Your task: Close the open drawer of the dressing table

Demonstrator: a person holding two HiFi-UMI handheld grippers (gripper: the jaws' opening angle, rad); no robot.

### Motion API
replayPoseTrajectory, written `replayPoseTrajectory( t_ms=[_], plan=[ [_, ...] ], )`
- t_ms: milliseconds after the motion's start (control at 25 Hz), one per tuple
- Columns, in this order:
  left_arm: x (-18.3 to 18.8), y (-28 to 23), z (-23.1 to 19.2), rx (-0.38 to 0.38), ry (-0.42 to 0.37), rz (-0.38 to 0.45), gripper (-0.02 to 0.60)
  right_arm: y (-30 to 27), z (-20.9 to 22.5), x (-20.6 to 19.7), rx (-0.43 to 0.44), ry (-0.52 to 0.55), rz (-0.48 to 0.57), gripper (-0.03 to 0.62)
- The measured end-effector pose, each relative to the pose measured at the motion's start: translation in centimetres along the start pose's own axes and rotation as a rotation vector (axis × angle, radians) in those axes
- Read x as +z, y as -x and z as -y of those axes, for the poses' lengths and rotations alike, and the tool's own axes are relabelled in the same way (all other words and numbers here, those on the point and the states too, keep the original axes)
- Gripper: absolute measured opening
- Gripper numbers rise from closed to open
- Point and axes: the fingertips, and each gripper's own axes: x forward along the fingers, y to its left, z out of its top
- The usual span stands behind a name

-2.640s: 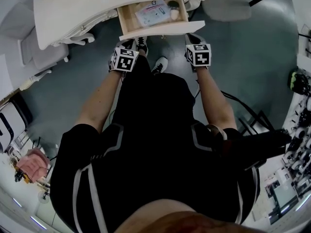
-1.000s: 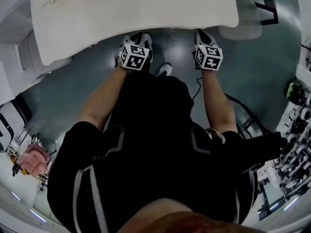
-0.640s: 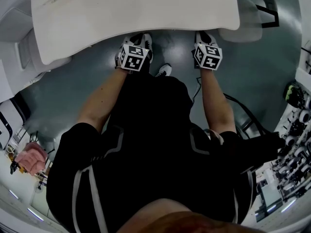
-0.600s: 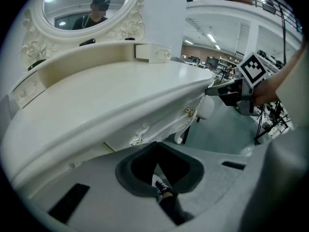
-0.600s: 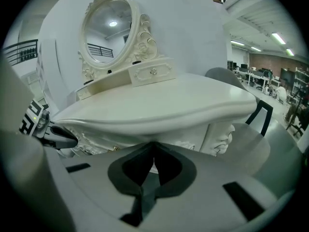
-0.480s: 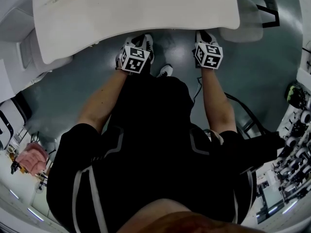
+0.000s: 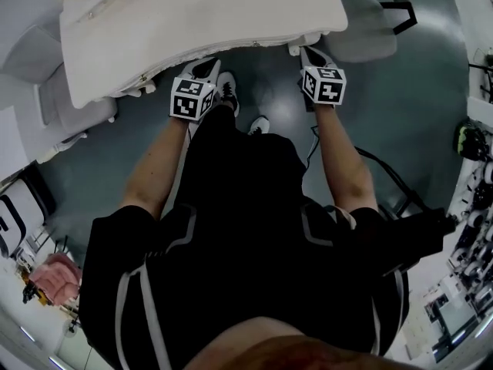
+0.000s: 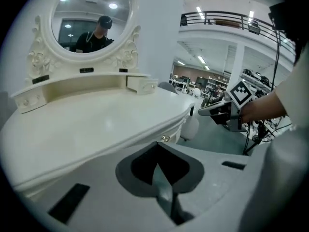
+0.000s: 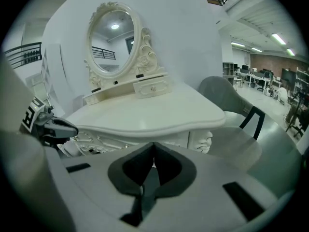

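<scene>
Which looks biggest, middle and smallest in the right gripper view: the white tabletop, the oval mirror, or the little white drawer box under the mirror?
Largest to smallest:
1. white curved tabletop
2. oval glass mirror
3. little white drawer box

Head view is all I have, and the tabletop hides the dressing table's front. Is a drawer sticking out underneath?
Observer: No. In the right gripper view the dressing table has no drawer projecting below its top.
Operator: Is the left gripper holding anything?
Observer: No. The left gripper has its jaws together with nothing between them.
Operator: And the right one?
Observer: The right gripper is the same: jaws together and empty.
</scene>
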Motion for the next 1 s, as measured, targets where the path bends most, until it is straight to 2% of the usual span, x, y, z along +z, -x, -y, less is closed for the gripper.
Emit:
replayPoseTrajectory(
  t_ms=[120,240,320,600,760,1000],
  plan=[
    [1.4,1.9,1.0,-0.001,0.032,0.035,0.004,2.8,-0.3,1.0,0.025,0.015,0.012,0.006],
    [2.9,3.8,2.3,-0.045,0.158,0.092,0.004,5.4,-0.3,2.5,0.035,0.051,0.04,0.006],
    [4.1,5.7,3.2,-0.042,0.191,0.146,0.003,7.5,-0.6,3.8,0.044,0.051,0.067,0.006],
    [9.9,12.9,4.8,-0.037,0.176,0.258,0.003,15.1,-2.3,9.1,0.104,0.068,0.163,0.006],
    [12.6,16.5,6.2,-0.135,0.091,0.302,0.003,18.5,-5.0,11.7,0.174,0.094,0.192,0.006],
    [15.8,21.5,7.7,-0.244,0.015,0.411,0.003,23.2,-9.0,16.5,0.133,0.159,0.31,0.006]
  ],
)
